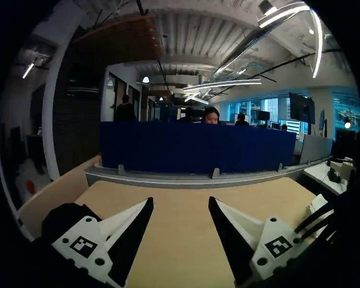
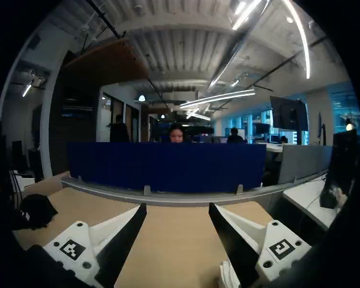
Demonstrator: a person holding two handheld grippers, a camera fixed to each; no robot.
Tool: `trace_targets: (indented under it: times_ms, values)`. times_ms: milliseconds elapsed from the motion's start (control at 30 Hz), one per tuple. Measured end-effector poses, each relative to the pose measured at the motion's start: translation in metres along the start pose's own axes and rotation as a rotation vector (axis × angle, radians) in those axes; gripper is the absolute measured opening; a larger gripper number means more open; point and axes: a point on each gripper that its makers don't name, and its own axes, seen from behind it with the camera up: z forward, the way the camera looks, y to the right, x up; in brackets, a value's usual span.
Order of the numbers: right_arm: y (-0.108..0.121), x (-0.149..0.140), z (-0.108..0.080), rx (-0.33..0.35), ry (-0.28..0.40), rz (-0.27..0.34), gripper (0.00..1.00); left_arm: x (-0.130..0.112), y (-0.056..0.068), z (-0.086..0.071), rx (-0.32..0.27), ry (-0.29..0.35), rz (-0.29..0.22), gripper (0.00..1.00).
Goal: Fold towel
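Gaping wide, the left claw (image 1: pixel 180 199) held nothing, its two dark-edged white fingers (image 1: pixel 132 223) well apart over the bare, pale wood tabletop (image 1: pixel 180 249). Each finger carried a square black-and-white marker (image 1: pixel 83 246) near its base. The right claw (image 2: pixel 177 206) was likewise spread and empty above the same tabletop (image 2: pixel 173 254). The towel (image 2: pixel 224 276), as far as could be told from a white layered edge, lay on the tabletop at the lower margin of the right gripper view, just beside the inner base of that claw's right-hand finger. No finger pressed on it. In the left gripper view a white item (image 1: pixel 318 204) sat at the tabletop's right edge, partly behind black cables (image 1: pixel 319 220) and too small to identify. A black bundle (image 2: pixel 35 210) lay on the tabletop to the left in the right gripper view. Along the far edge of the tabletop ran a grey rail (image 1: pixel 189 178) carrying an upright blue partition (image 1: pixel 194 149), also seen in the right gripper view (image 2: pixel 165 168). A person (image 1: pixel 211 115) sat behind the partition. Further off hung a dark monitor (image 1: pixel 300 108). Long light strips (image 1: pixel 223 84) ran under an exposed ceiling, and a neighbouring grey desk (image 2: pixel 305 197) stood at the right.
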Motion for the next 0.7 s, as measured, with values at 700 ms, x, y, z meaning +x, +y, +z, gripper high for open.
trace_targets:
  times_ms: [700]
  values:
    - [-0.02, 0.002, -0.003, -0.026, 0.007, 0.018, 1.0, 0.004, -0.02, -0.003, 0.066, 0.133, 0.087, 0.85]
